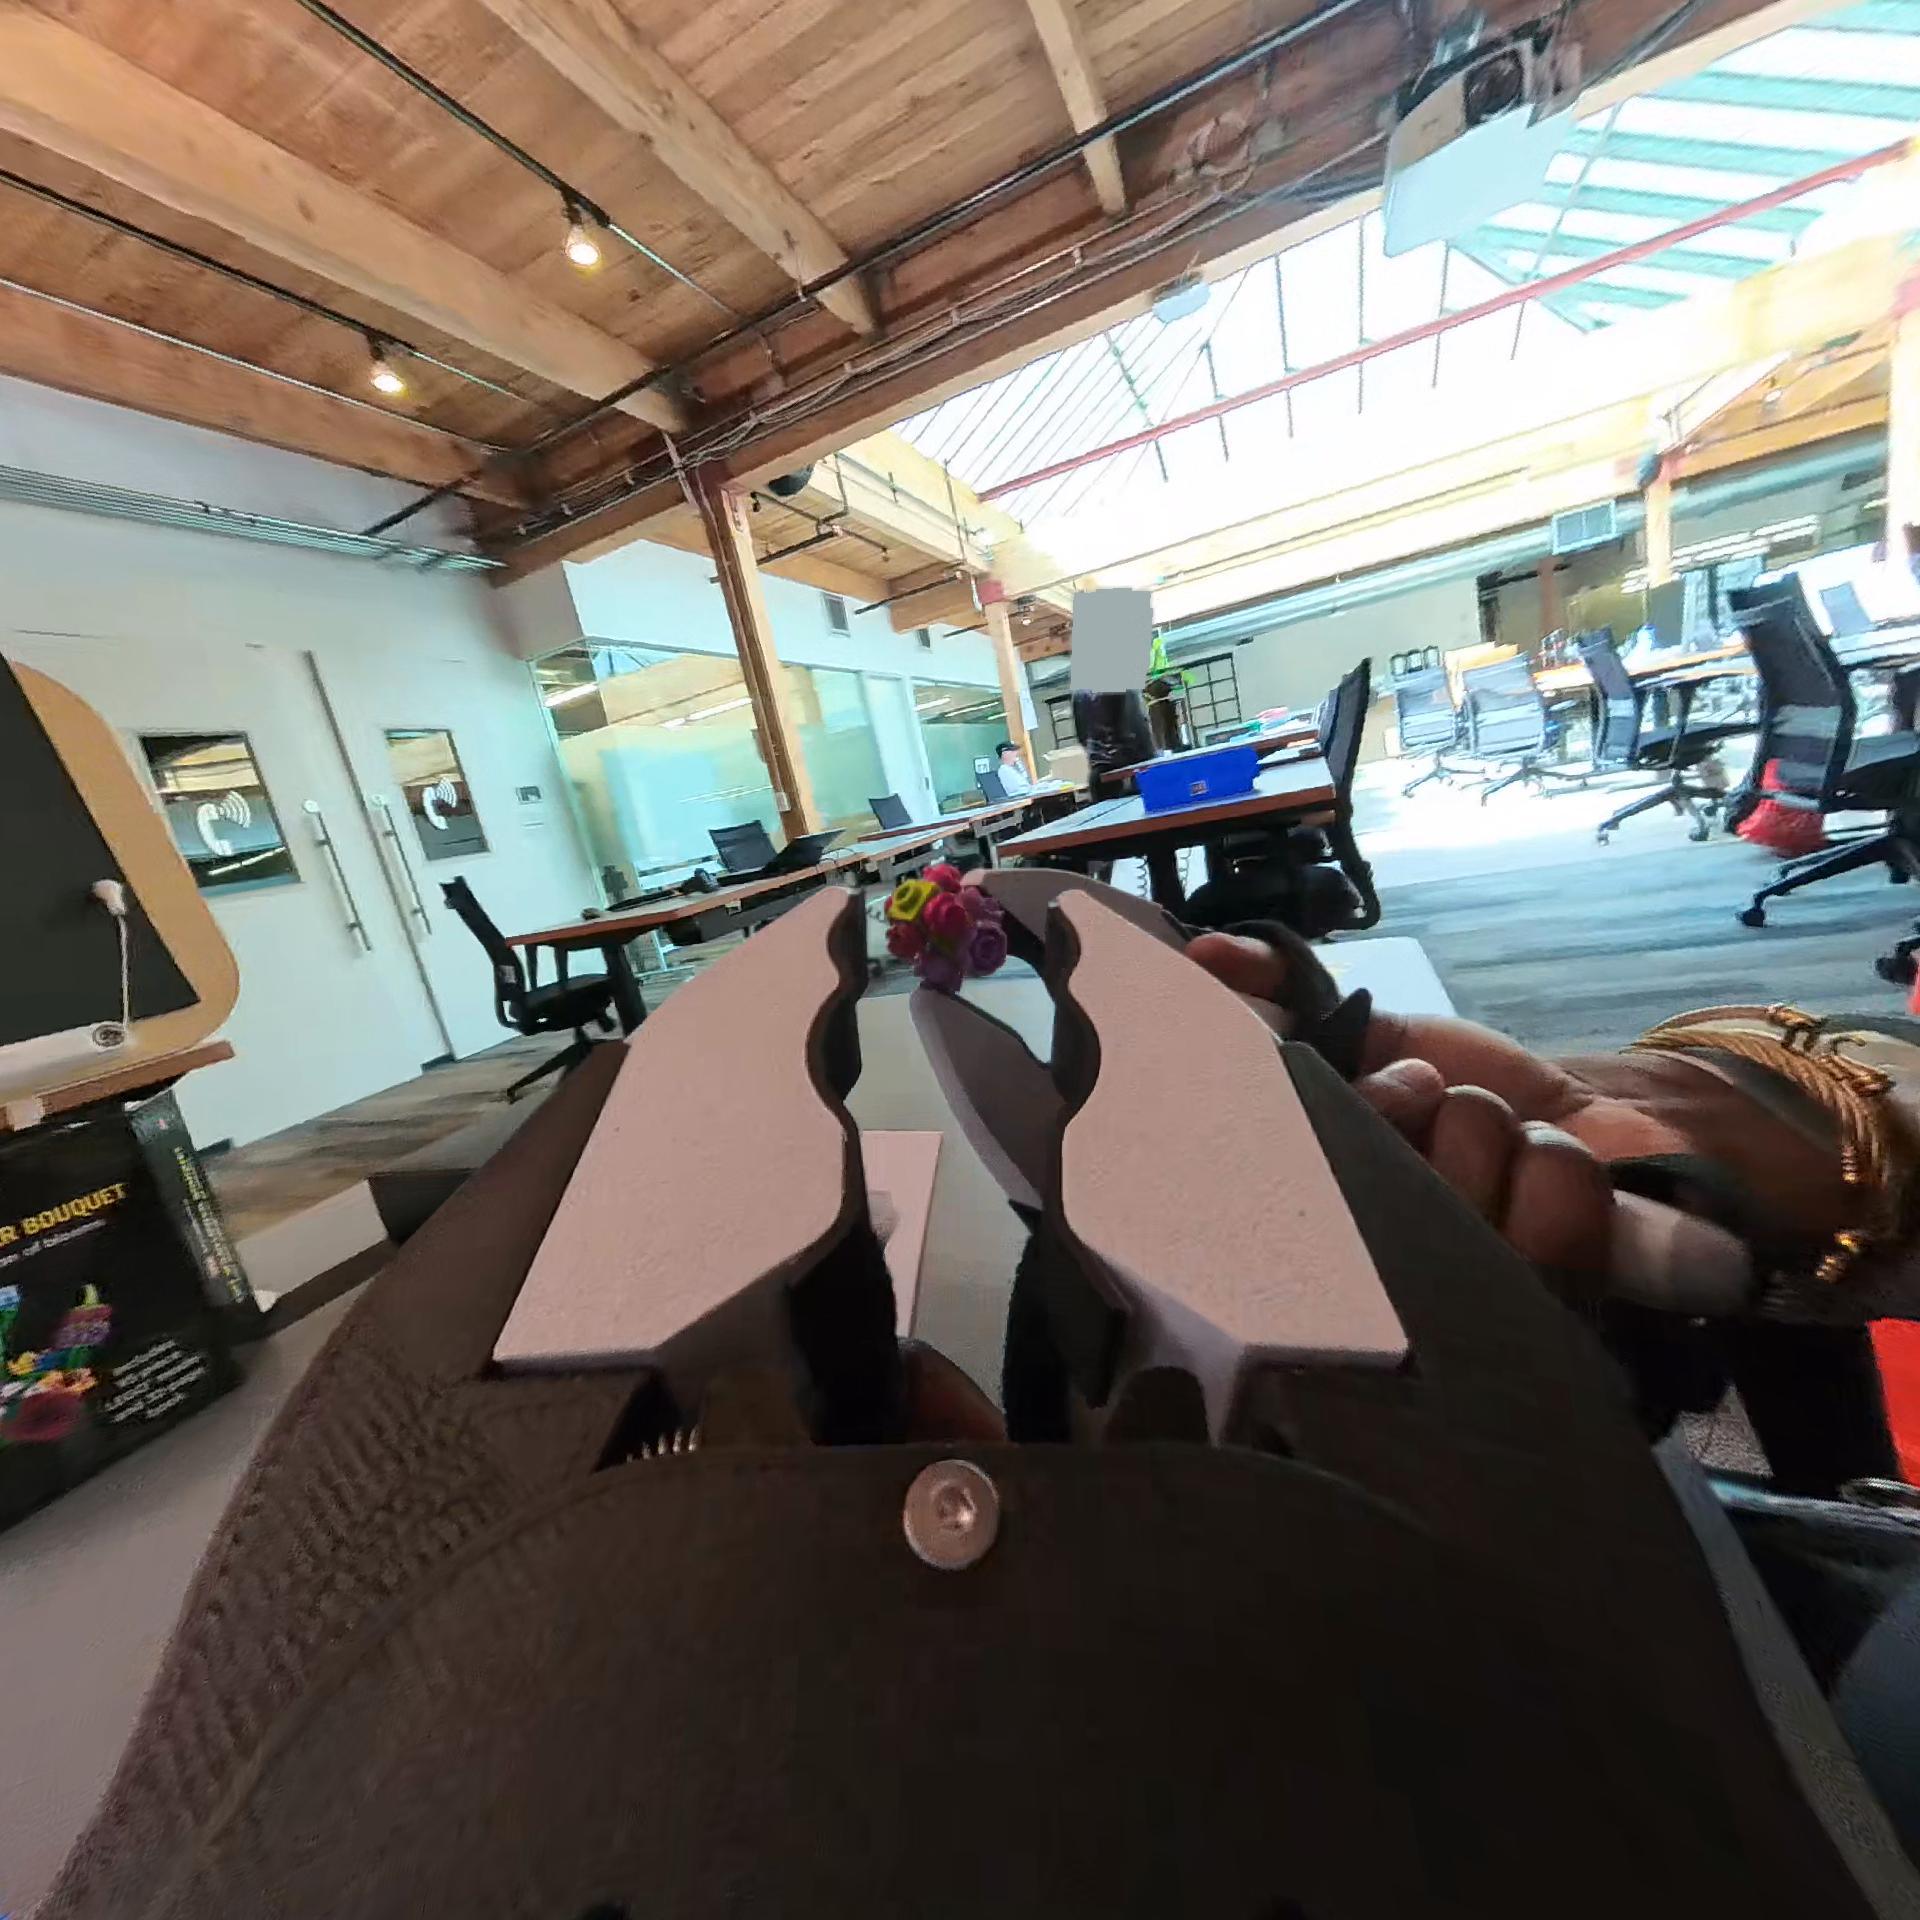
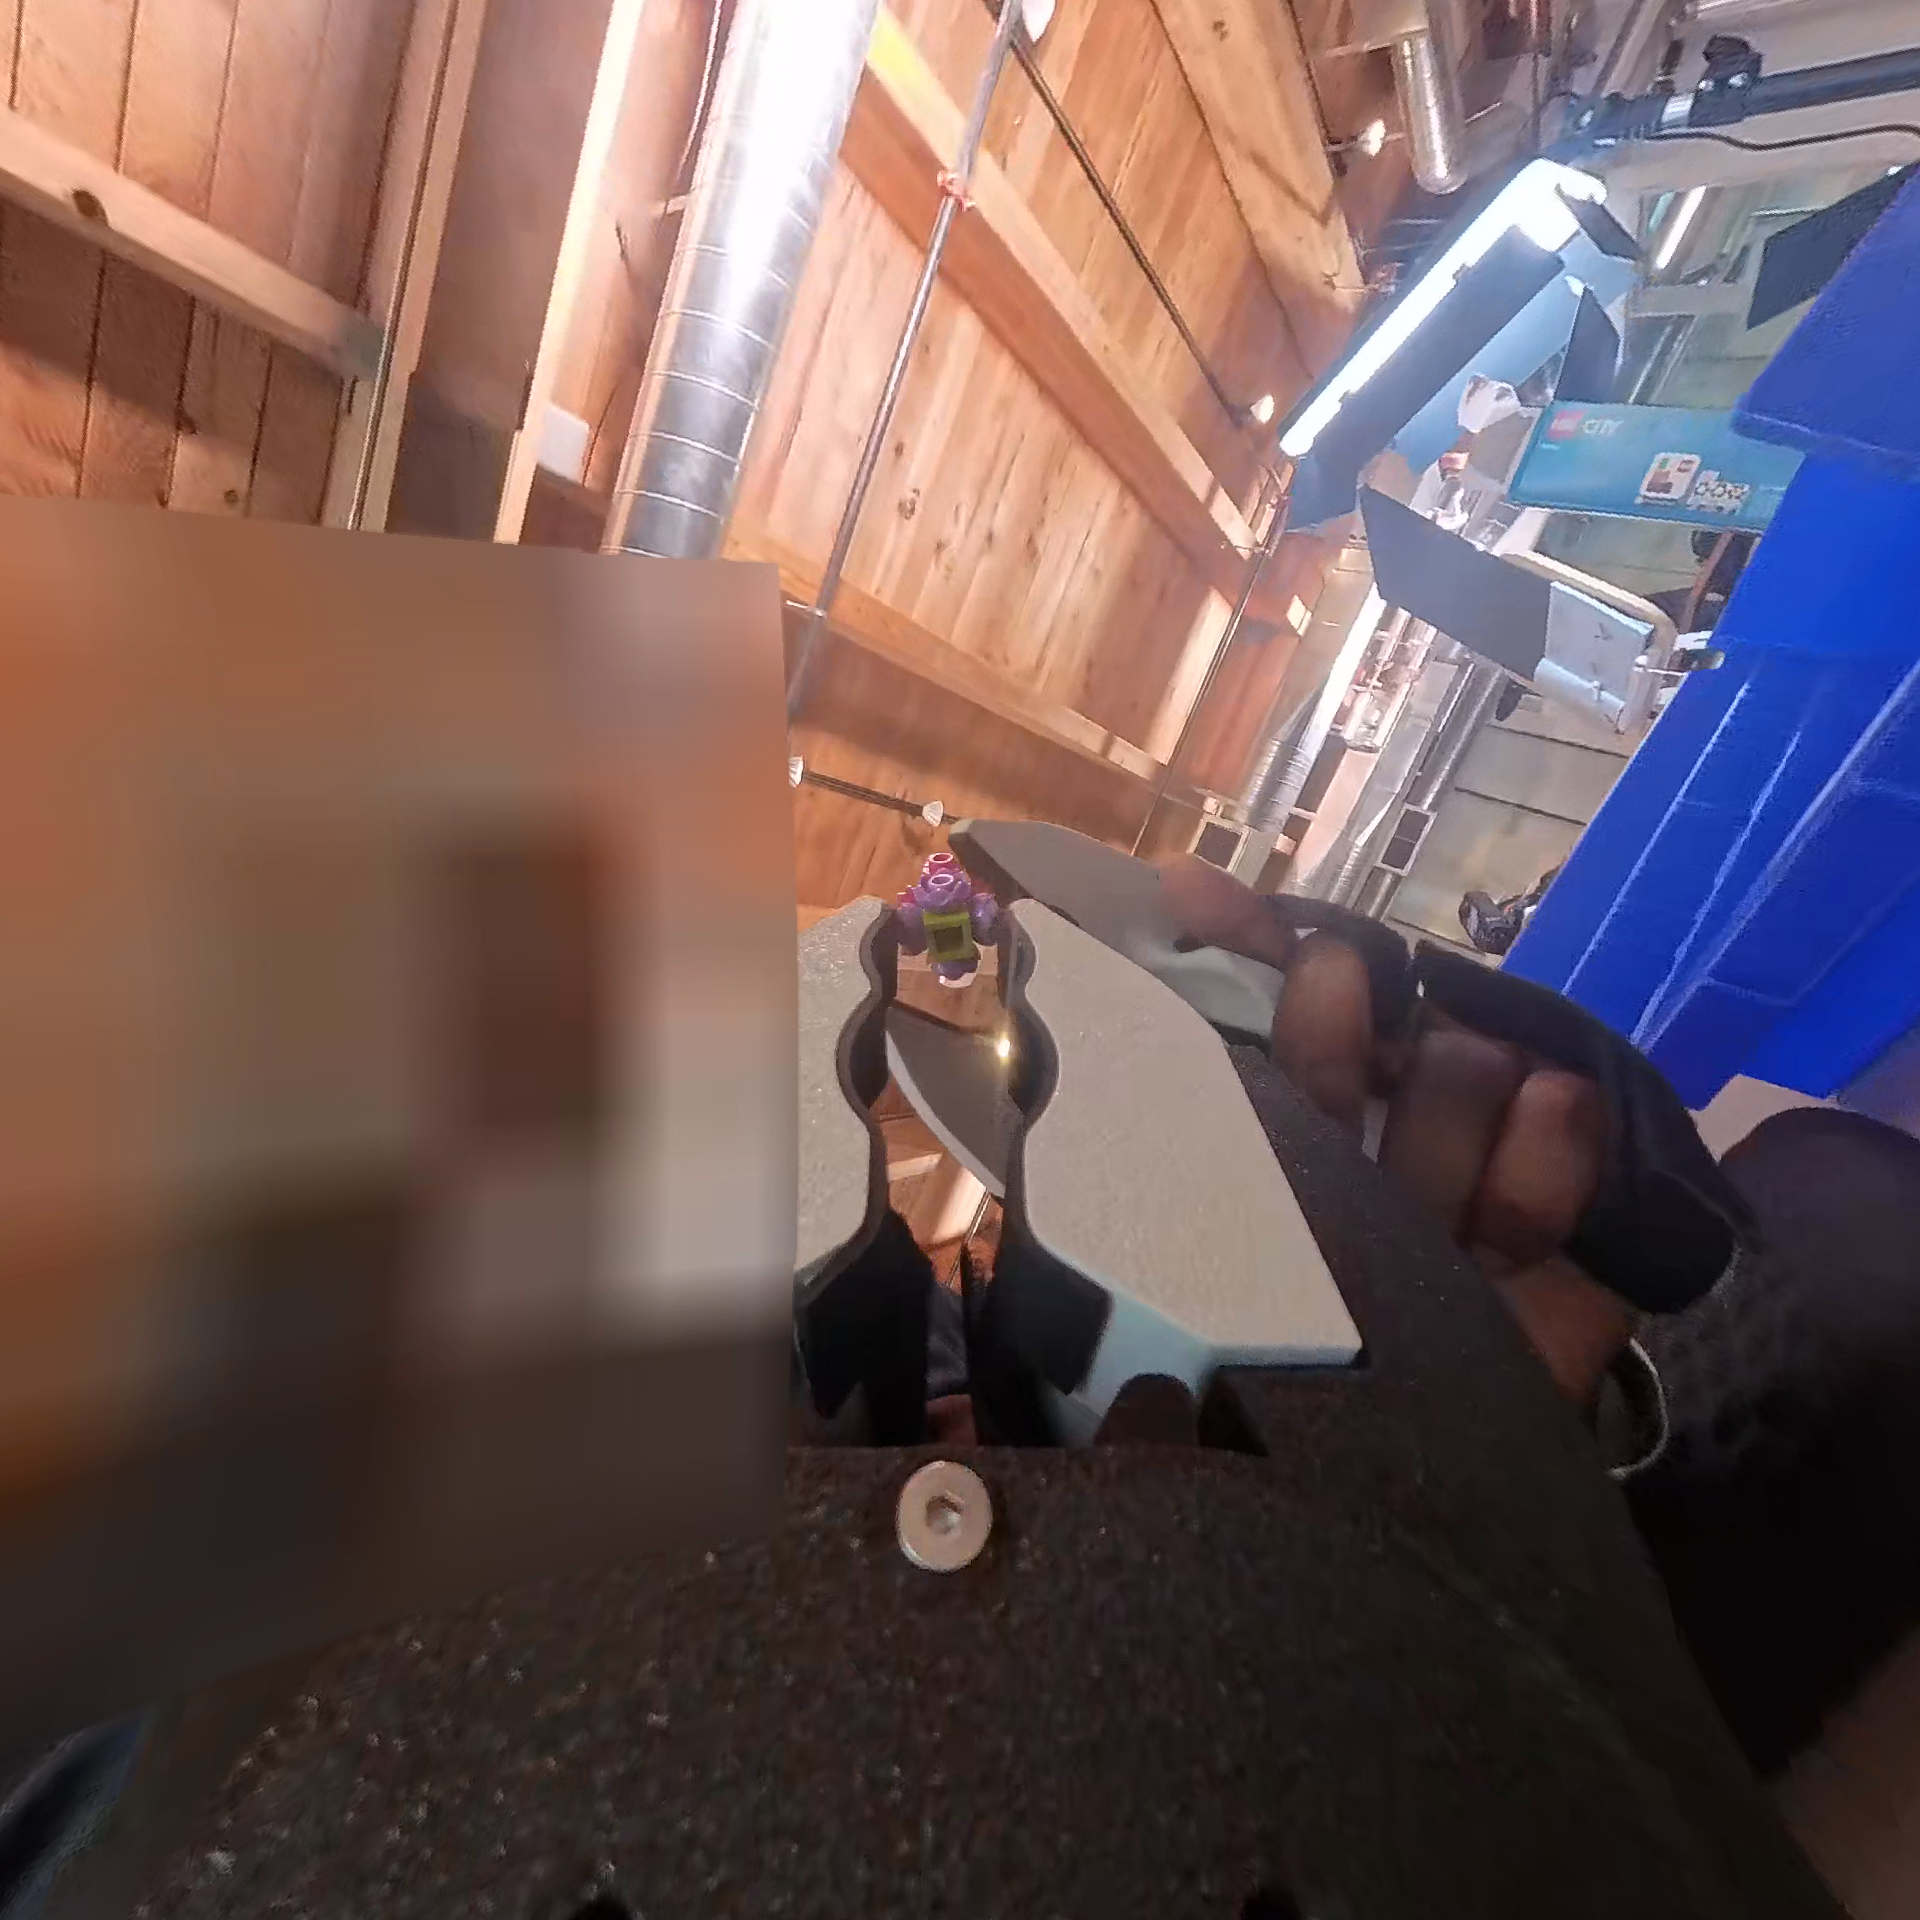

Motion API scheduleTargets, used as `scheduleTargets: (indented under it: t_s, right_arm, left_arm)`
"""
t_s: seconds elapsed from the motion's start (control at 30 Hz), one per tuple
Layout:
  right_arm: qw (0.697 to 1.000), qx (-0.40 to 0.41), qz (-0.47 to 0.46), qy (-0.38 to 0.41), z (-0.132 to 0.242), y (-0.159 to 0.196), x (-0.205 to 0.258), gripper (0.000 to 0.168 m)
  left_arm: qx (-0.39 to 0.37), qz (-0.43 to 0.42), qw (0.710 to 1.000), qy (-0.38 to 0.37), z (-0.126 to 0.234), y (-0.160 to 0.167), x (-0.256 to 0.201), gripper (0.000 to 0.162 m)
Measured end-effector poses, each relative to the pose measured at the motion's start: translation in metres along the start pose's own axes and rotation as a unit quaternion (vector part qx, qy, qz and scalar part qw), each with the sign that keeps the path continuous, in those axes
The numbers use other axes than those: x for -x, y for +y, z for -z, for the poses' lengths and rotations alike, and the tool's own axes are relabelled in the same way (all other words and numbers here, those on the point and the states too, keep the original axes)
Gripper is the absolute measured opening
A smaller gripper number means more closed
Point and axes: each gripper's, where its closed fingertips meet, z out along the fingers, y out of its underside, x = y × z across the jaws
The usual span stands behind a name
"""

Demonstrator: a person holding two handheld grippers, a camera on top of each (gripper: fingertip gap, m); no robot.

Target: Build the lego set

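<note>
Left wrist view: the left tongs (image 1: 954,909) stand partly spread, and the small lego flower cluster (image 1: 948,925) of magenta, purple and yellow blooms sits in the gap at their tips. It lies close against the 9 o'clock finger and clear of the 3 o'clock one, so I cannot tell whether these tongs grip it. The right tongs (image 1: 953,940) come in from 3 o'clock and cross that same gap, one finger above the cluster and one below it, pinching it in the air above the counter (image 1: 62,1558). The right hand (image 1: 1475,1122) holding them shows at 3 o'clock, with gold bracelets (image 1: 1766,1070) on the wrist. At 9 o'clock a black lego box (image 1: 94,1299) stands on the counter. Beyond are office desks (image 1: 1164,821), black chairs (image 1: 1808,748) and a wooden ceiling (image 1: 727,208).

In the right wrist view the cluster shows its purple and green underside between the fingertips, which sit close on either side. The left tongs' fingers reach in from 2 o'clock, held by the left hand (image 2: 1455,1122) in a black fingerless glove. A blue bin (image 2: 1766,779) fills the 3 o'clock edge.
</note>
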Motion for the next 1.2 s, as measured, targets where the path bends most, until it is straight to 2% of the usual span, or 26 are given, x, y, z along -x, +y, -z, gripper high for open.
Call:
scheduleTargets:
  t_s: [0.17,0.3,0.37,0.43,0.47,0.5,0.57,0.63,0.67,0.73,0.77,0.83,0.87,0.93,1.0,1.1,1.13,1.2]
  right_arm:
    - [1.0,-0.001,-0.014,-0.001,0.001,0.003,-0.004,0.018]
    - [1.0,0.014,0.014,0.011,0.002,0.004,-0.005,0.019]
    - [0.996,0.029,0.062,0.051,0.006,0.001,-0.01,0.037]
    - [0.98,0.053,0.159,0.107,0.011,-0.002,-0.012,0.041]
    - [0.957,0.073,0.239,0.15,0.013,-0.004,-0.014,0.041]
    - [0.918,0.102,0.331,0.195,0.015,-0.005,-0.015,0.041]
    - [0.81,0.162,0.493,0.272,0.018,-0.011,-0.016,0.041]
    - [0.716,0.208,0.587,0.315,0.019,-0.016,-0.015,0.038]
    - [0.687,0.236,0.604,0.328,0.02,-0.016,-0.017,0.036]
    - [0.663,0.282,0.601,0.347,0.025,-0.013,-0.027,0.035]
    - [0.662,0.293,0.596,0.347,0.026,-0.011,-0.03,0.035]
    - [0.661,0.288,0.601,0.344,0.025,-0.013,-0.03,0.022]
    - [0.671,0.282,0.596,0.339,0.024,-0.013,-0.029,0.018]
    - [0.701,0.255,0.577,0.332,0.022,-0.016,-0.026,0.018]
    - [0.738,0.209,0.561,0.311,0.018,-0.019,-0.02,0.018]
    - [0.784,0.154,0.532,0.279,0.013,-0.02,-0.014,0.018]
    - [0.791,0.144,0.528,0.274,0.013,-0.021,-0.013,0.018]
    - [0.789,0.138,0.533,0.273,0.012,-0.021,-0.013,0.018]
  left_arm:
    - [0.028,0.004,1.0,-0.001,-0.001,0.009,0.001,0.023]
    - [0.031,0.013,0.999,0.008,0.0,0.009,0.001,0.022]
    - [0.041,0.001,0.999,0.003,0.0,0.011,0.003,0.023]
    - [0.072,-0.026,0.997,-0.018,0.001,0.018,0.009,0.022]
    - [0.097,-0.048,0.994,-0.027,0.002,0.024,0.012,0.022]
    - [0.125,-0.075,0.989,-0.034,0.002,0.031,0.014,0.022]
    - [0.173,-0.129,0.976,-0.038,0.003,0.044,0.013,0.022]
    - [0.194,-0.156,0.968,-0.032,0.002,0.052,0.009,0.022]
    - [0.197,-0.16,0.967,-0.028,0.001,0.054,0.007,0.022]
    - [0.203,-0.164,0.965,-0.022,-0.001,0.056,0.005,0.023]
    - [0.206,-0.168,0.964,-0.021,-0.001,0.057,0.005,0.022]
    - [0.208,-0.17,0.963,-0.021,0.0,0.058,0.005,0.022]
    - [0.208,-0.168,0.963,-0.024,0.0,0.057,0.006,0.022]
    - [0.201,-0.151,0.967,-0.037,0.0,0.055,0.01,0.024]
    - [0.183,-0.11,0.975,-0.064,-0.001,0.049,0.015,0.033]
    - [0.196,-0.064,0.975,-0.083,-0.004,0.053,0.018,0.036]
    - [0.206,-0.067,0.972,-0.088,-0.005,0.056,0.018,0.033]
    - [0.213,-0.084,0.969,-0.091,-0.006,0.058,0.018,0.013]
